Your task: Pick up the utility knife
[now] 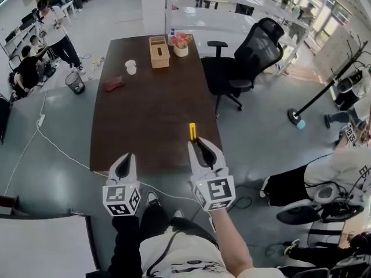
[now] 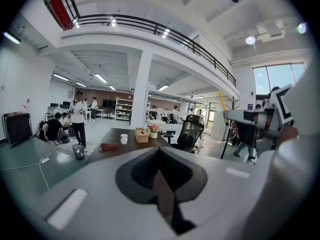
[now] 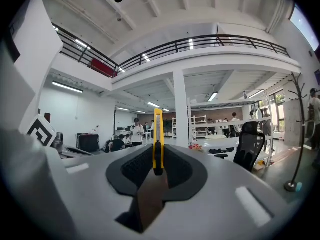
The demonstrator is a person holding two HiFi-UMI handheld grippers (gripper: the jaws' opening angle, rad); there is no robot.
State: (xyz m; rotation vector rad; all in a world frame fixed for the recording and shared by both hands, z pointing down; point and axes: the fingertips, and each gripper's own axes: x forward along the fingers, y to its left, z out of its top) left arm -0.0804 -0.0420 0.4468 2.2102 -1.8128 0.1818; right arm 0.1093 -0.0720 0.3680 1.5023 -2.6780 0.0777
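One utility knife (image 1: 192, 131) by table (image 1: 145, 97) edge

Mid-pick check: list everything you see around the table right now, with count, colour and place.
utility knife: 1, yellow, over the table's near right part
table: 1, dark brown, centre
tissue box: 1, tan, table's far end
flower pot: 1, pale with pink flowers, right of the tissue box
cup: 1, white, far left part of the table
soft item, maybe a pouch: 1, reddish brown, near the cup
office chair: 1, black, right of the table
waste bin: 1, black, floor left of the table
bystanders: several, far left
left gripper: 1, white, jaws together, empty
right gripper: 1, white, jaws shut on the utility knife
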